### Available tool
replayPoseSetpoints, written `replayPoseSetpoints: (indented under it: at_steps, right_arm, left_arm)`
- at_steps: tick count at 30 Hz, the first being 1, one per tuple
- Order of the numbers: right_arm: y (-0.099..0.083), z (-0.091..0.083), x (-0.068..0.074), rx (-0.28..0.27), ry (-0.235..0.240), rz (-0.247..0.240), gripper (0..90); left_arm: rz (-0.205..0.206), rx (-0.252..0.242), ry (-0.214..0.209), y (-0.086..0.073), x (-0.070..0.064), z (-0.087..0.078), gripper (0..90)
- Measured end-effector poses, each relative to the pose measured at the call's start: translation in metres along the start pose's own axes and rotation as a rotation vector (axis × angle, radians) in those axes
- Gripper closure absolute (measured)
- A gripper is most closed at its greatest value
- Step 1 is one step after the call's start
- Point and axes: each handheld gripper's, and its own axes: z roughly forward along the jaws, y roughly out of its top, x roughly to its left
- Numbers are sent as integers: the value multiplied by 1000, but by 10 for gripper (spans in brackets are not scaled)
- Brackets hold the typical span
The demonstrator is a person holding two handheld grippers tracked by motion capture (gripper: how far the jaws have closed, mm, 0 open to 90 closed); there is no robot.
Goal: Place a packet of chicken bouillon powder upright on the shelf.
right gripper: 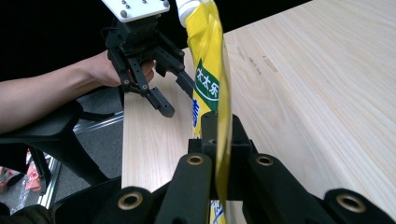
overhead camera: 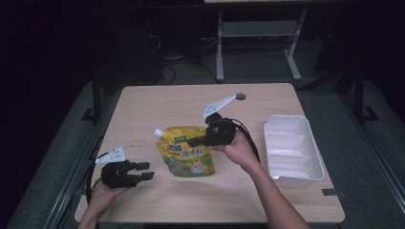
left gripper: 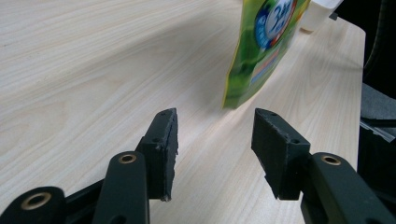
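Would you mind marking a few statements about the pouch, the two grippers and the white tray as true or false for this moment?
1. The right gripper is shut on the edge of the yellow pouch. True.
2. The left gripper also clamps the pouch. False: its jaws stand open with bare table between them, and the pouch is ahead of them.
3. The white tray sits on the table to the right of the pouch. True.
4. The pouch lies inside the tray. False: it is out on the table, apart from the tray.
5. The pouch's white spout points toward the tray. False: it is at the upper left corner, away from the tray.
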Motion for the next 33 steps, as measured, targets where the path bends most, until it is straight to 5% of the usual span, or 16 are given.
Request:
replayPoseSetpoints:
  at_steps: [33]
  right_arm:
    - [-16, -82, -13, -50, -102, 36, 898]
  left_arm:
    - [13, 55, 71, -3, -1, 4, 375]
